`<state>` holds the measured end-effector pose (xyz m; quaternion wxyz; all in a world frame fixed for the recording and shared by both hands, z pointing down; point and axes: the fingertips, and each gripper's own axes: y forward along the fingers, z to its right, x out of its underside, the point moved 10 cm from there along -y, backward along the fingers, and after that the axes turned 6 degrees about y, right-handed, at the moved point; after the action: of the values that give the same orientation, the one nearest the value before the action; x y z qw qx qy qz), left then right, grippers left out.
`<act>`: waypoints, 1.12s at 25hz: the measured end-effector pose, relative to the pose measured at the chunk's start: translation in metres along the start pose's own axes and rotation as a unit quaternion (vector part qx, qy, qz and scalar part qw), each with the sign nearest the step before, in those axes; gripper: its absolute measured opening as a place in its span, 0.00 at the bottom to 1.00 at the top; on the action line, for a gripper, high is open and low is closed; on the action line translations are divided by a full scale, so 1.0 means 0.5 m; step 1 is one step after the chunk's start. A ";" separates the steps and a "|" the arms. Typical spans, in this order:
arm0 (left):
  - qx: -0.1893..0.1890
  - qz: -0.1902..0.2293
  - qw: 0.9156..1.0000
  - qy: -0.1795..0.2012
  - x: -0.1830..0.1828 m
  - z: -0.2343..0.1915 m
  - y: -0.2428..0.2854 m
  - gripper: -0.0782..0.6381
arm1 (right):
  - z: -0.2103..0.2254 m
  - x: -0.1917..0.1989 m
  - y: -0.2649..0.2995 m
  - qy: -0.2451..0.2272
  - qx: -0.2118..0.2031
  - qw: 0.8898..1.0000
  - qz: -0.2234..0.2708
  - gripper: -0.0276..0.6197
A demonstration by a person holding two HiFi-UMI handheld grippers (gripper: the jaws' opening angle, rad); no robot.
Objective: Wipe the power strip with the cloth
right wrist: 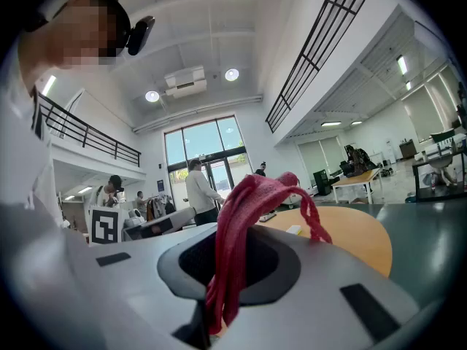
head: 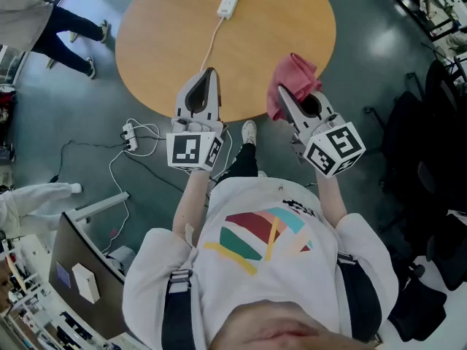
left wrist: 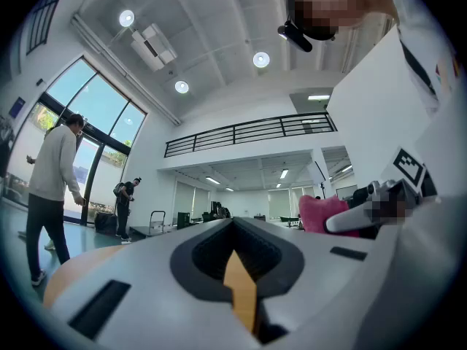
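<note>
The power strip (head: pixel 230 1) is lying on the far side of the round tabletop (head: pixel 284 28). Its cord (head: pixel 212 41) is trailing toward the near edge. Both grippers are hovering over that near edge, well apart from the power strip.

The right gripper (head: pixel 280 92) is gripping the red cloth (head: pixel 295 77). Its fingers (right wrist: pixel 314 272) are pressing together on a bunched fold, and the rest of the cloth is spilling up and over their tips, clear of the tabletop.

The left gripper (head: pixel 211 73) is hanging just beside the right one. It is holding its fingers flush against each other with nothing between them, and only a sliver of the tabletop is showing through the gap behind the tips.

On the floor (head: pixel 365 86), white cables (head: pixel 139 133) are lying in a loose tangle near the tabletop's edge. A person (head: pixel 44 20) is standing off to the left of the tabletop.
</note>
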<state>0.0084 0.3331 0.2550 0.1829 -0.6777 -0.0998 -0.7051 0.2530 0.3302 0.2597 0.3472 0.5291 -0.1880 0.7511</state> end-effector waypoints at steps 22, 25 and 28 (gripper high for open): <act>0.033 -0.217 0.976 -0.006 0.375 -0.353 0.533 0.24 | 0.382 -0.099 0.577 -0.059 -0.081 0.981 -0.166 0.10; 0.043 -0.288 0.957 0.007 0.435 -0.369 0.590 0.24 | 0.438 -0.102 0.688 -0.083 -0.160 0.956 -0.233 0.10; 0.039 -0.335 0.941 0.008 0.472 -0.382 0.628 0.24 | 0.475 -0.097 0.808 -0.110 -0.233 0.916 -0.308 0.10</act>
<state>-0.0471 -0.0566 0.4439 -0.0368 -0.5917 -0.3472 -0.7266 0.1293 -0.1179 0.3372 0.6519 0.5439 -0.2226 0.4793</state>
